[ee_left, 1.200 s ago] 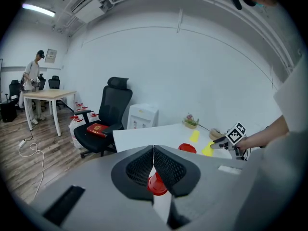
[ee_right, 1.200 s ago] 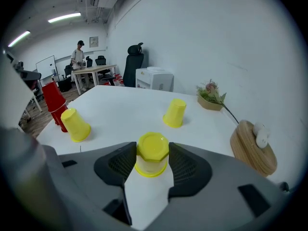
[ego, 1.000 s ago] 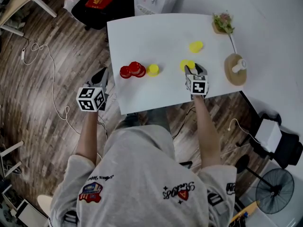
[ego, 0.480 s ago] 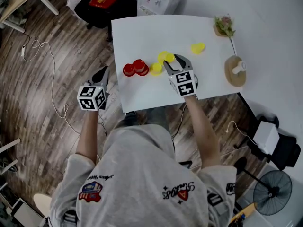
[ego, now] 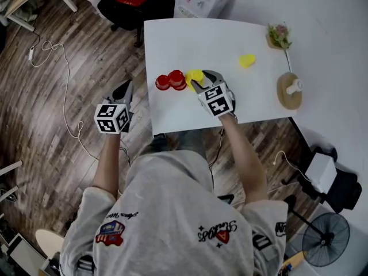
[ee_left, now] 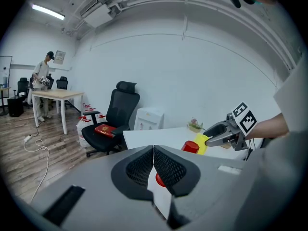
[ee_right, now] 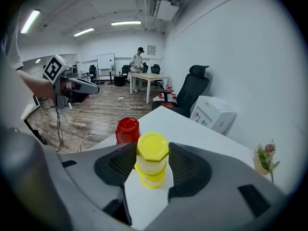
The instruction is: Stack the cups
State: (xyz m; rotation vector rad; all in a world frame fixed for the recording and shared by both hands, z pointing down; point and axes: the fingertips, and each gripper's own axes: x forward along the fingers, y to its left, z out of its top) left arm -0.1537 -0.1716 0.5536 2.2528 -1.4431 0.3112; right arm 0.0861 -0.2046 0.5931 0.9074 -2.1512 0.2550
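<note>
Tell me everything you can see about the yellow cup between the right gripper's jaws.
The yellow cup looks like glossy plastic and stands upside down, its eight-sided bottom facing up. The right gripper grips its sides. It sits over a second yellow cup on the white table, close to a red cup.

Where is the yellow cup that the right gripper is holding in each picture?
Head view: the yellow cup is above the middle, at the tips of the right gripper.
Left gripper view: right of the middle, a small yellow patch.
Right gripper view: dead centre, between the jaws.
Shared landmark: the red cups right beside it.
</note>
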